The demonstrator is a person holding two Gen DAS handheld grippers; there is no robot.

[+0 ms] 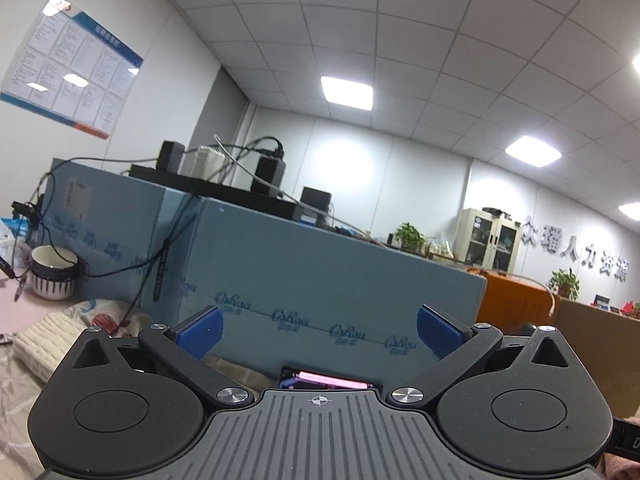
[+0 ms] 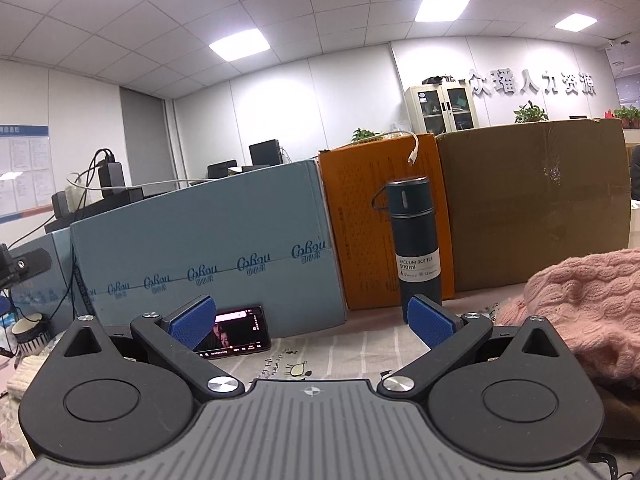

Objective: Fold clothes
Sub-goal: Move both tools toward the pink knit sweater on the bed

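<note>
A pink knitted sweater [image 2: 584, 304] lies bunched at the right of the right wrist view, just right of my right gripper [image 2: 312, 326], which is open and empty above a patterned cloth [image 2: 340, 352]. A white knitted garment [image 1: 44, 340] lies at the lower left of the left wrist view, left of my left gripper [image 1: 320, 332], which is open, empty and tilted up toward the boxes. The white garment's edge also shows in the right wrist view [image 2: 24, 372].
A blue box [image 2: 208, 252], an orange box [image 2: 368, 224] and a brown carton [image 2: 536, 204] wall off the back. A dark vacuum bottle [image 2: 414, 240] and a lit phone [image 2: 236, 332] stand before them. A striped mug [image 1: 52, 276] and cables sit at the left.
</note>
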